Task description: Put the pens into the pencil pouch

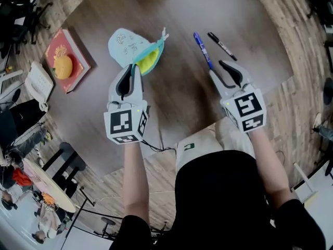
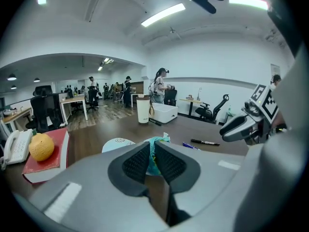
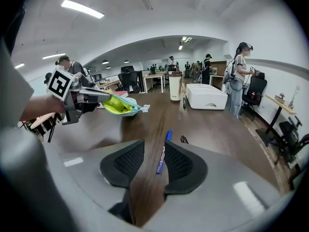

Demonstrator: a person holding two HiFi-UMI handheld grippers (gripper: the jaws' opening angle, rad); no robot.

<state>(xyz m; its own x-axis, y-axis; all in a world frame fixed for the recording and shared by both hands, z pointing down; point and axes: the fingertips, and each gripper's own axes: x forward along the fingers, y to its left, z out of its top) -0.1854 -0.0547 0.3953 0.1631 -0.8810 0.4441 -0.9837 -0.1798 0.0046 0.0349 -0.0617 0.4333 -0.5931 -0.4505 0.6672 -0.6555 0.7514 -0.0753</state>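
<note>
From the head camera we look steeply down on the table (image 1: 177, 95), the left gripper (image 1: 133, 70) and the right gripper (image 1: 221, 70). Each gripper camera sits close behind its own jaws, looking low across the table. All views share the blue pen (image 3: 161, 159) and the pouch (image 3: 115, 105).

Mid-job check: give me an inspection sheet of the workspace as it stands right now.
Surface: dark wooden table.
Job's things: pouch held with its mouth open; blue pen and black pen lying on the table, not yet in.
Clutter: red book with an orange on it, telephone, cup, white box.
Grippers: left gripper shut on the pouch's edge; right gripper open, aimed at the blue pen, holding nothing.
Cables: thin cable running from the left gripper toward the person.
Surroundings: office desks, chairs, people standing in the background.
</note>
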